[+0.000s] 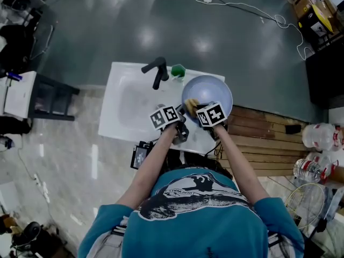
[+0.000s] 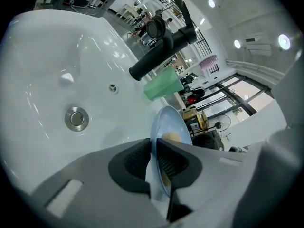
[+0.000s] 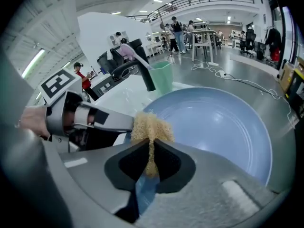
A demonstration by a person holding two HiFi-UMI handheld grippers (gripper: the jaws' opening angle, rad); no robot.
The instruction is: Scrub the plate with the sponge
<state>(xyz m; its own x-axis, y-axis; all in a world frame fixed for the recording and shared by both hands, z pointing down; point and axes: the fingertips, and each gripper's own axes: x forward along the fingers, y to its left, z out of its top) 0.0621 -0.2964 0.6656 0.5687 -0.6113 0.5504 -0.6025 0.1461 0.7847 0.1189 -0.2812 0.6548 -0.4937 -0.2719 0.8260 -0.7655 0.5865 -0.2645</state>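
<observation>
The left gripper is clamped on the near rim of the pale blue plate. Its dark pads pinch the thin edge from both sides, so the plate juts out from the jaws, tilted, over the right end of the white sink, near the black faucet and the green cup. The right gripper is closed on the tan sponge. The sponge bulges beyond the pads and meets the plate's face by its near edge, close to where the left gripper holds. The step in hand appears to be the scrubbing itself. No foam or dirt shows, so how much is done cannot be told. To do it well, only the soft bulge of sponge should press on the plate, never the hard jaw tips. The strokes should overlap and run from the clamped rim across the hollow to the far rim. Because the plate hangs from a single pinch on its edge, hard sideways pressure would likely make it pivot or slip, so the push is best kept light and steady against a firm left grip. In the head view the plate seems to reach slightly past the sink's right edge; bringing it over the basin would let a slip or drips land there. The patch under the left pads would need a fresh grip to be reached.
</observation>
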